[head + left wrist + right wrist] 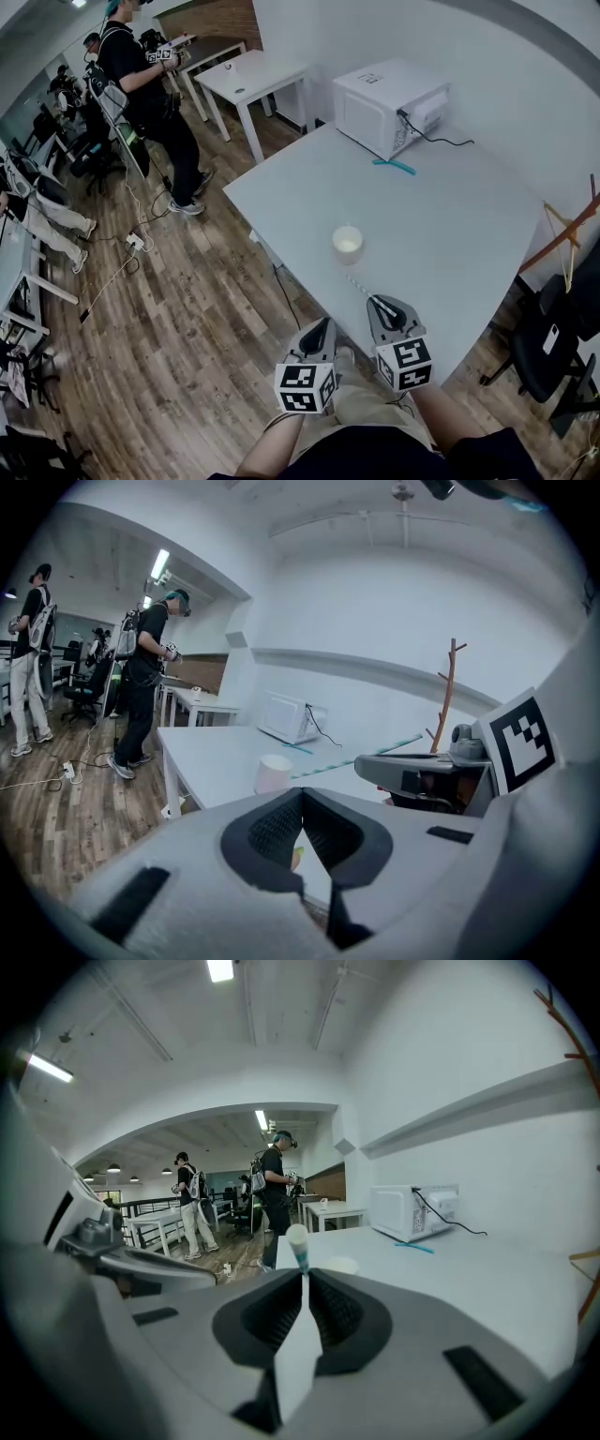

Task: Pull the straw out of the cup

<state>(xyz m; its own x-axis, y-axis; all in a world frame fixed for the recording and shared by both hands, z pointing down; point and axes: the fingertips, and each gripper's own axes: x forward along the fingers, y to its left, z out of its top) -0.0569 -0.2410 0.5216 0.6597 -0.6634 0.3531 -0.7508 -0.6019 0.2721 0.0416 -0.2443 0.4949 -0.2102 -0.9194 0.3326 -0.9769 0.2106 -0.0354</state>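
Note:
A white cup stands on the white table, near its left edge. My right gripper is shut on a teal-and-white striped straw, which sticks out of the jaws toward the cup and ends just short of it. In the right gripper view the straw rises from between the pads, with the cup behind it. My left gripper hangs off the table's near edge, beside the right one, shut with nothing in it. From the left gripper view I see the cup, the straw and the right gripper.
A white microwave stands at the table's far end with a teal strip lying before it. A person stands at the left by another white table. A black chair is at the right.

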